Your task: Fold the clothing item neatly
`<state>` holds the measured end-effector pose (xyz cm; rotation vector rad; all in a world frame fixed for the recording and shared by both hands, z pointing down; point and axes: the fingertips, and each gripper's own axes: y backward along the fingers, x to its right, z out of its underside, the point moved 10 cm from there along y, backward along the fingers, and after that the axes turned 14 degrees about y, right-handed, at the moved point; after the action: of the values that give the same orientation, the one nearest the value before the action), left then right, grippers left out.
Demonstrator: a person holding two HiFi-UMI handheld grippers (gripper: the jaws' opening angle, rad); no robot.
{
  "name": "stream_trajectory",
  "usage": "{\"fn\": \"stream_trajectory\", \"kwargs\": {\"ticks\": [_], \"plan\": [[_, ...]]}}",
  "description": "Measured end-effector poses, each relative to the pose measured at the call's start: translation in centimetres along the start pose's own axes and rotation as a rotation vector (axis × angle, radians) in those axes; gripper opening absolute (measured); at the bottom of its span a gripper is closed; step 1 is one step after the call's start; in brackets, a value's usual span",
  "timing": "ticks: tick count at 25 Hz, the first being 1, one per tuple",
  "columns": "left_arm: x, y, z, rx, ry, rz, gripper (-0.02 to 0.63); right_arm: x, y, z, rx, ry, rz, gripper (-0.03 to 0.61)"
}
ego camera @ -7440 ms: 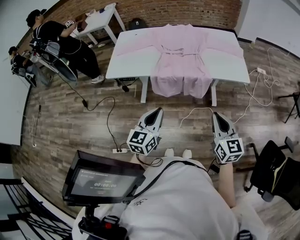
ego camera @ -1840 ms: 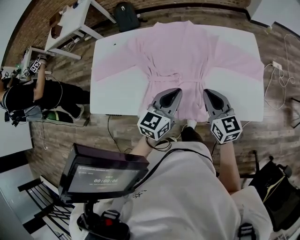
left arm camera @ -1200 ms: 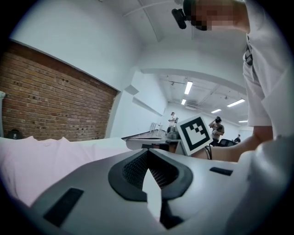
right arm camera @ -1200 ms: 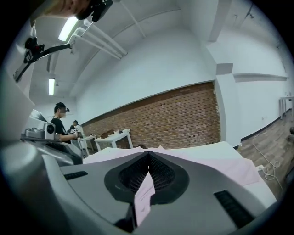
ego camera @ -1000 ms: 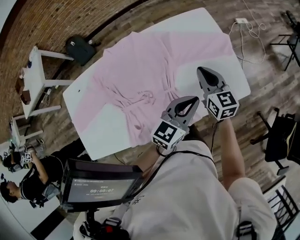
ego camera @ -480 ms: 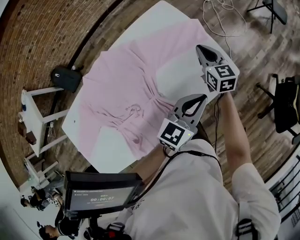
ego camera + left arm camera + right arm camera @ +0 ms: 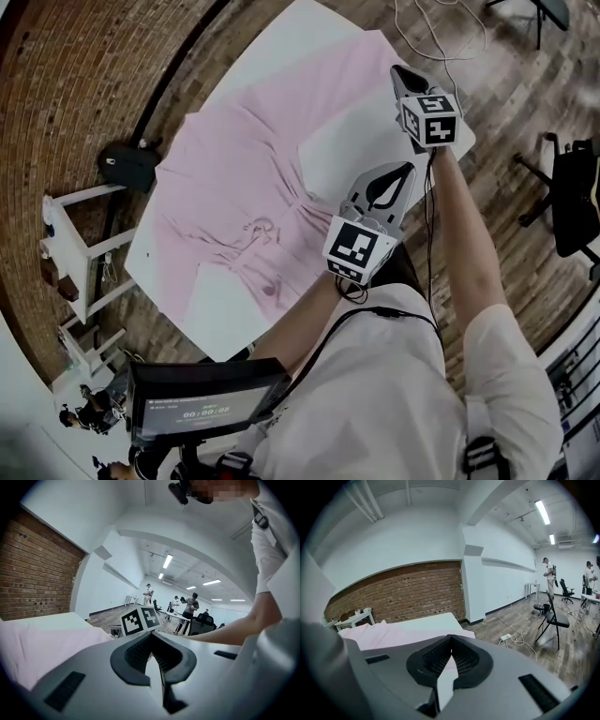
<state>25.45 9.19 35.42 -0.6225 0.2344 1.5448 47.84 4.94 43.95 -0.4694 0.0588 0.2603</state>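
A white table (image 7: 272, 52) carries a pink robe (image 7: 244, 178), spread flat across it with both sleeves out. Above the table's near edge, the left tongs (image 7: 405, 169) are closed on nothing. The right tongs (image 7: 401, 73), also closed and empty, hover near the table's corner, over a sleeve end.

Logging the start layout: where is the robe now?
In the head view the robe lies spread on the table, left of centre, with the left gripper and right gripper at its right side.
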Motion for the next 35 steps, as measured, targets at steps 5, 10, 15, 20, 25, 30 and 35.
{"fn": "stream_trajectory", "kwargs": {"ticks": [5,10,15,20,25,30,35], "plan": [[-2.0,-1.8,-0.3,0.004,0.032,-0.045,0.002,1.4,-2.4,1.2,-0.063,0.015,0.012,0.006],[-3.9,-3.1,-0.7,0.012,0.065,-0.093,0.002,2.1,-4.3,2.5,-0.133,0.016,0.001,0.056],[-5.4,-4.0,-1.0,0.010,0.089,-0.125,0.003,2.9,-5.4,3.3,-0.188,0.018,-0.008,0.090],[-6.4,-4.3,-0.9,-0.003,0.092,-0.146,0.003,3.3,-6.3,3.5,-0.221,0.002,-0.011,0.106],[-6.9,-4.0,-1.0,0.011,0.094,-0.174,0.003,3.4,-7.0,3.9,-0.276,0.009,0.001,0.104],[-7.1,-3.7,-0.9,0.025,0.106,-0.187,0.003,3.4,-7.4,4.1,-0.343,0.012,-0.002,0.104],[-7.2,-3.4,-1.1,0.036,0.117,-0.198,0.003,3.6,-7.6,3.9,-0.370,0.017,-0.021,0.042]]}}
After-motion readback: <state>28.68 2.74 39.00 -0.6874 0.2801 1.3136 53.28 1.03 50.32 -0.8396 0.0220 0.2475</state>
